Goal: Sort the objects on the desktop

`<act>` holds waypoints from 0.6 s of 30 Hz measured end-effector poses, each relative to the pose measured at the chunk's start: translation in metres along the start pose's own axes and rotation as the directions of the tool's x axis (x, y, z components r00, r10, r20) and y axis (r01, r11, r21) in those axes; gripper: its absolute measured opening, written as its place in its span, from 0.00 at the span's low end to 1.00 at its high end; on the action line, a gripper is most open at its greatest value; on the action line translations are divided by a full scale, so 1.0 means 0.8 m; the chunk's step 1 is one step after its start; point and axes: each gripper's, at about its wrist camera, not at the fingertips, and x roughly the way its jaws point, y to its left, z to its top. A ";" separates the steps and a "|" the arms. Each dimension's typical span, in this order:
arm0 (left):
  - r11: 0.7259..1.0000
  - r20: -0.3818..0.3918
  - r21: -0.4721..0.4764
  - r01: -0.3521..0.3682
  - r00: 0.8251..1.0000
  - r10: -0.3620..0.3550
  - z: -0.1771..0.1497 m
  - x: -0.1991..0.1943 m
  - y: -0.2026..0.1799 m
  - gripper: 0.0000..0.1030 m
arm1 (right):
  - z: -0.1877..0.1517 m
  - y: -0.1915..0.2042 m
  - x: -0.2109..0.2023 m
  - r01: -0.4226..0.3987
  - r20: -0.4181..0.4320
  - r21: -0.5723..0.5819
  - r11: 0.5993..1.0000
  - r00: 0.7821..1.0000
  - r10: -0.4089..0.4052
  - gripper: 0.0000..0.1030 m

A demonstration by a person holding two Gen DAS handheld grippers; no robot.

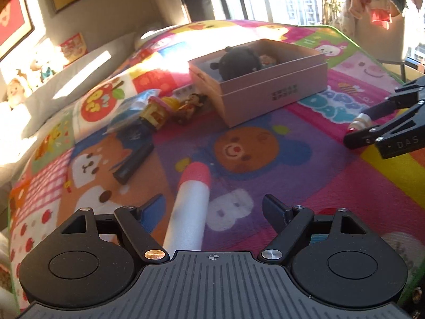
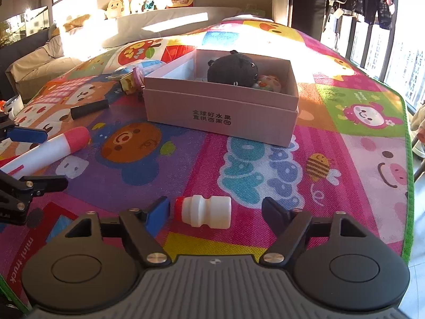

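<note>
Left gripper: the left gripper [image 1: 212, 212] pointed down at the play mat [image 1: 265, 175], jaws spread wide, a white tube with a pink cap [image 1: 190, 207] lying loose between them, nearer the left finger.
Right gripper: the right gripper [image 2: 215, 210] tilted down likewise, jaws apart around a small white bottle [image 2: 204, 211] on its side (red cap toward the blue pad), no pad pressing it.
Box: the pink box [image 2: 220, 111] held a black plush toy [image 2: 233, 70].
Left view only: toy figures [image 1: 172, 109] beside the box.
Right view only: printed characters on the box front.

Matt cardboard box [image 2: 220, 111], woven mat [image 2: 345, 186], smooth plastic bottle [image 2: 205, 211]
</note>
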 end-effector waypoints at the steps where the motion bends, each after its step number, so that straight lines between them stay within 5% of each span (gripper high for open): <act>1: 1.000 -0.003 -0.010 -0.016 1.000 0.016 0.001 0.003 0.007 0.83 | 0.001 0.001 0.001 -0.006 -0.009 -0.001 1.000 1.000 0.006 0.49; 3: 0.999 -0.016 -0.032 -0.038 0.999 0.038 0.005 0.010 0.021 0.82 | 0.003 0.004 0.004 -0.013 -0.021 -0.004 1.000 1.000 0.013 0.41; 7: 0.945 0.025 -0.275 0.177 0.984 -0.177 0.033 0.012 0.089 0.85 | 0.004 0.007 0.008 -0.009 -0.010 0.004 1.000 1.000 0.009 0.41; 9: 0.951 0.064 -0.288 0.117 0.993 -0.103 0.047 0.021 0.114 0.87 | 0.004 0.008 0.012 -0.002 0.004 0.004 1.000 1.000 0.002 0.42; 10: 0.962 0.068 -0.270 0.030 0.998 -0.011 0.054 0.035 0.125 0.87 | 0.004 0.009 0.013 0.001 0.011 0.002 1.000 1.000 -0.001 0.41; 13: 0.953 -0.014 -0.254 -0.163 0.986 0.165 0.062 0.098 0.156 0.87 | 0.004 0.011 0.017 0.006 0.031 0.000 1.000 1.000 -0.006 0.42; 15: 0.917 -0.104 -0.371 -0.148 0.988 0.117 0.062 0.133 0.182 0.87 | 0.005 0.012 0.018 0.011 0.033 -0.007 1.000 0.999 -0.011 0.43; 18: 0.868 -0.113 -0.483 -0.112 0.991 0.065 0.059 0.159 0.197 0.91 | 0.006 0.012 0.020 0.020 0.034 -0.005 1.000 0.999 -0.019 0.47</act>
